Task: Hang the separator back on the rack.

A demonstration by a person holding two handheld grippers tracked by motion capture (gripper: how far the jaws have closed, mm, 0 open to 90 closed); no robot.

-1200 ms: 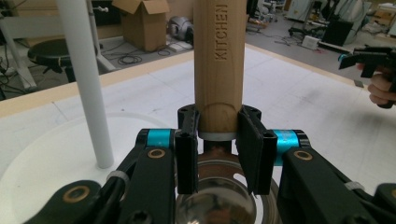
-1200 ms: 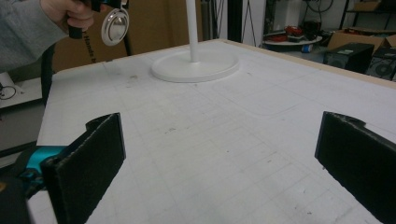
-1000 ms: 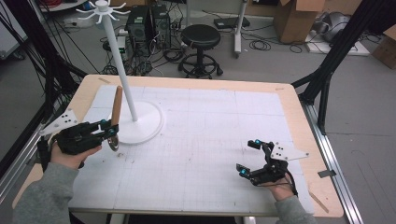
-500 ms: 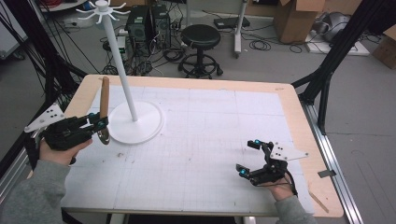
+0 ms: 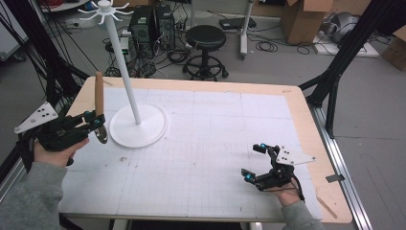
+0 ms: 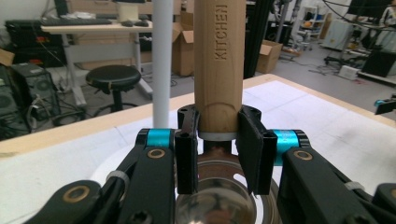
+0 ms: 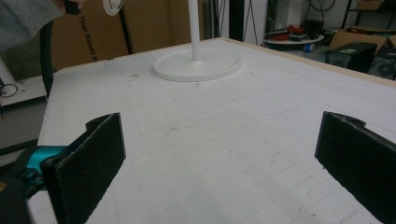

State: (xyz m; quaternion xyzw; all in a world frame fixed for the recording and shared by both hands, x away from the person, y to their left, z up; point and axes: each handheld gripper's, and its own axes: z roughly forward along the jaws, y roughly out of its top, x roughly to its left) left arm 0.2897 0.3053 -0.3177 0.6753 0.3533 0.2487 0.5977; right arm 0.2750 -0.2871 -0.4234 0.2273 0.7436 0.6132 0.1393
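Gridded white table carries a rack at ten o'clock; left gripper grasps the ladle; right gripper released; stool beyond.

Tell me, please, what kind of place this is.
Probably a robotics lab or workshop, not a home. Black frame struts stand around the table, cables trail over the grey floor, and cardboard boxes and computer towers stand behind a stool.

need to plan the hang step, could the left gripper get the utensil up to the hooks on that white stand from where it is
Probably yes. The left gripper grips the wooden-handled utensil upright just beside the white stand, and nothing stands between them. The hooks sit well above, so it needs a clear lift.
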